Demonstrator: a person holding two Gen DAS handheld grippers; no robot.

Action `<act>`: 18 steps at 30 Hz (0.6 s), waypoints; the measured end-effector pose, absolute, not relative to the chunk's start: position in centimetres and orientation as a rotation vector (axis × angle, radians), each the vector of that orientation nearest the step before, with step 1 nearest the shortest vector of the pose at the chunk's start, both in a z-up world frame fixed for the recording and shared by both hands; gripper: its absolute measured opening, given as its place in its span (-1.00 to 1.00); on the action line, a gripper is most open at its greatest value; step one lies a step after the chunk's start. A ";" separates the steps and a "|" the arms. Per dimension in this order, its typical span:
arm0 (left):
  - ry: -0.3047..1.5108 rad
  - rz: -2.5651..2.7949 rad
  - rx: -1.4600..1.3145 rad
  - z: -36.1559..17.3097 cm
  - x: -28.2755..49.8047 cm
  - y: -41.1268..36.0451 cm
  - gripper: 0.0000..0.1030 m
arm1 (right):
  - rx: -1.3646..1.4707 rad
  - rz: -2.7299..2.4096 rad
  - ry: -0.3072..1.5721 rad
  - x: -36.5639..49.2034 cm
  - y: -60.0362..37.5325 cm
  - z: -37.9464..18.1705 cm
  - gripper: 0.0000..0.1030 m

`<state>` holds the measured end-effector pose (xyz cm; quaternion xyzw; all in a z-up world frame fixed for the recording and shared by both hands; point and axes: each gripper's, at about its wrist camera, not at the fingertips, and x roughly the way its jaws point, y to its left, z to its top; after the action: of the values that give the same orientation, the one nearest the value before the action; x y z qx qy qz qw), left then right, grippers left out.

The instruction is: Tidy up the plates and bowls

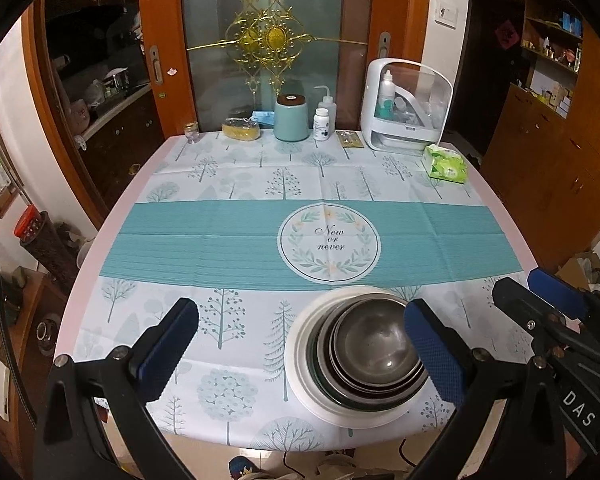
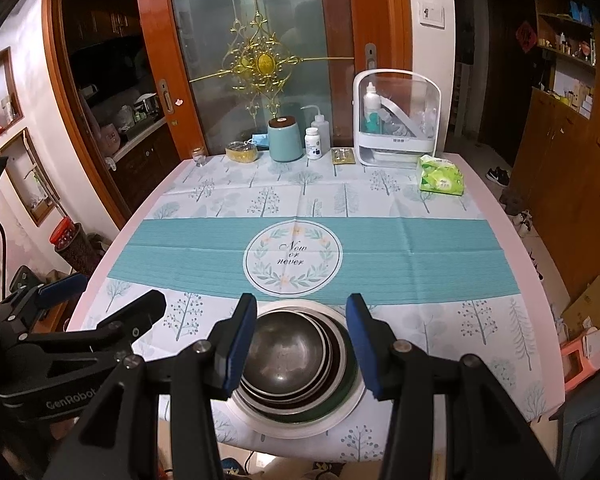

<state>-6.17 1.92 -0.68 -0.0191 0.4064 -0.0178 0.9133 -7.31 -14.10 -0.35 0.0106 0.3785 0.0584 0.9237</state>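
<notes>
Several nested steel bowls (image 1: 376, 344) sit inside a stack of white plates (image 1: 300, 380) near the front edge of the table with the tree-print cloth (image 1: 228, 248). My left gripper (image 1: 300, 344) is open wide and holds nothing; its right finger (image 1: 432, 352) overlaps the stack's right side in the picture. In the right wrist view my right gripper (image 2: 302, 344) hovers over the bowls (image 2: 284, 348) and plates (image 2: 300, 424), jaws partly apart, pads not pressing on anything. Each gripper shows in the other's view: the right gripper (image 1: 528, 292) and the left gripper (image 2: 112, 294).
Along the far edge stand a small glass (image 1: 191, 132), a yellow sponge (image 1: 241, 129), a teal canister (image 1: 291, 117), two white bottles (image 1: 322, 124), a white organizer box (image 1: 406, 106) and a green tissue pack (image 1: 446, 164). The plates lie close to the table's front edge.
</notes>
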 end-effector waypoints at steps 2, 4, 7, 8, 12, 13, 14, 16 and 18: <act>0.832 -0.029 -0.036 -0.5 -6.3 1.9 0.98 | 0.018 0.119 0.772 -7.4 -14.0 -0.3 -0.09; 0.825 -0.021 -0.034 -0.3 -6.4 1.8 0.98 | 0.011 0.117 0.768 -7.4 -13.8 -0.1 -0.09; 0.815 -0.013 -0.038 -0.1 -6.5 1.9 0.98 | -0.001 0.114 0.763 -7.3 -13.7 0.0 -0.09; 0.813 -0.010 -0.040 -0.1 -6.6 2.0 0.98 | -0.001 0.115 0.761 -7.3 -13.7 0.1 -0.09; 0.818 -0.005 -0.047 -0.1 -6.7 1.9 0.98 | -0.006 0.118 0.758 -7.2 -13.6 0.1 -0.09; 0.822 -0.004 -0.047 -0.1 -6.8 1.8 0.98 | -0.004 0.117 0.759 -7.2 -13.6 0.1 -0.09; 0.825 -0.005 -0.048 -0.1 -6.7 1.8 0.98 | -0.001 0.117 0.763 -7.1 -13.6 0.1 -0.09; 0.826 -0.003 -0.049 -0.2 -6.9 1.8 0.98 | 0.003 0.119 0.765 -7.2 -13.6 0.2 -0.09; 0.829 0.000 -0.051 -0.2 -6.9 1.8 0.98 | 0.001 0.118 0.766 -7.1 -13.6 0.2 -0.09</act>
<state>-6.93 1.80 -0.23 -0.0245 0.4026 -0.0002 0.9150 -7.14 -13.63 0.17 0.0005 0.3733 0.0573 0.9259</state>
